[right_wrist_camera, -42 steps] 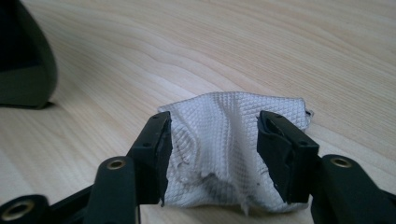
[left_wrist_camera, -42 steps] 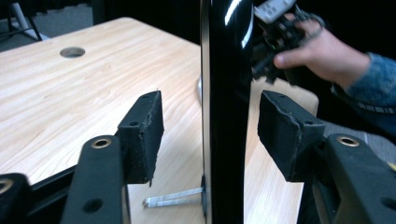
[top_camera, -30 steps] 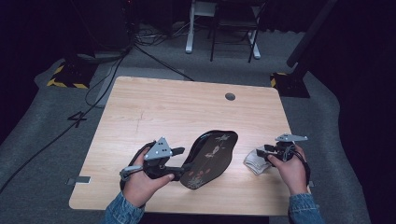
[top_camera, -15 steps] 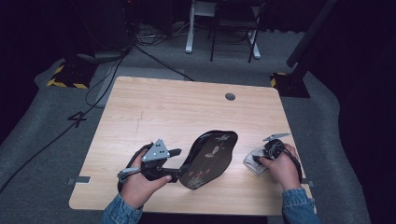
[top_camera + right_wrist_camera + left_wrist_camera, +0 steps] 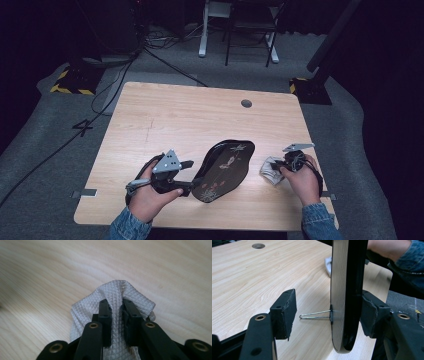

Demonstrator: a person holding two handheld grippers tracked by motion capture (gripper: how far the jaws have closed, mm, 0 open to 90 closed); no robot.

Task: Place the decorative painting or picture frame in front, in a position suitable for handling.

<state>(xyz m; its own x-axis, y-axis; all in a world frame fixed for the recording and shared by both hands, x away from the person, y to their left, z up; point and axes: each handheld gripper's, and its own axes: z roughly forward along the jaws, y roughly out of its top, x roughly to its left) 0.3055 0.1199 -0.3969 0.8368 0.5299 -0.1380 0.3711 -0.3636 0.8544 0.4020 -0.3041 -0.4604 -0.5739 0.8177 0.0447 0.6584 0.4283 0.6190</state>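
A black lacquered plate (image 5: 222, 170) with a flower pattern stands near the table's front edge. In the left gripper view it rises edge-on, its tan back (image 5: 339, 290) bearing a small wire hanger (image 5: 314, 314). My left gripper (image 5: 192, 175) (image 5: 327, 302) straddles its rim: the right jaw touches the black face, the left jaw stands apart from the back. A crumpled grey waffle cloth (image 5: 269, 169) (image 5: 87, 310) lies right of the plate. My right gripper (image 5: 281, 167) (image 5: 115, 302) is shut on a raised fold of it.
The wooden table (image 5: 175, 115) has a round cable hole (image 5: 246, 103) (image 5: 258, 245) at the back. Cables, a desk leg and a chair stand on the grey floor beyond. The other denim sleeve (image 5: 404, 262) shows past the plate.
The right hand dipped down onto the cloth and the gripper pinched a fold of it. The left gripper and the plate have hardly moved.
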